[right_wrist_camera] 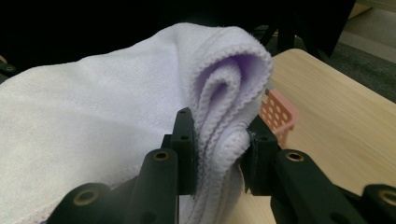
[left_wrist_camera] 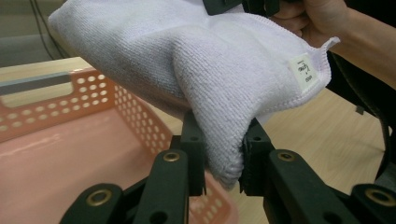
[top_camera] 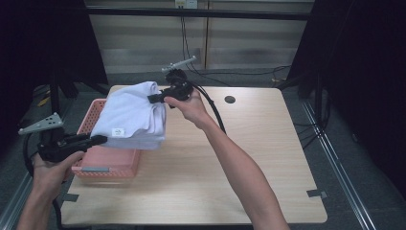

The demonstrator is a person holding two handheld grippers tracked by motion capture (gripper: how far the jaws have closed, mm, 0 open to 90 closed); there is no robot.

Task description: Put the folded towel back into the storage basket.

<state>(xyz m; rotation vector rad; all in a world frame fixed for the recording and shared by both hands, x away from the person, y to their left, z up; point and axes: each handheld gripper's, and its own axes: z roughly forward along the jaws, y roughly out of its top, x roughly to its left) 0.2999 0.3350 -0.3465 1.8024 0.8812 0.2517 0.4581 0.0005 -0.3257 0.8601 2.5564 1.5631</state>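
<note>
Microfibre towel [top_camera: 131,115], folded and pale lilac, is pinched at opposite ends by the left gripper [left_wrist_camera: 223,154] and right gripper [right_wrist_camera: 219,149] and held up over the pink basket [top_camera: 107,165] on the desk [top_camera: 201,167], so lowering it in and letting go is probably what's left.

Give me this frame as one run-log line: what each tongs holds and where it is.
left tongs: shut on towel | right tongs: shut on towel | towel: folded, lifted above pink basket | basket: on table
</note>
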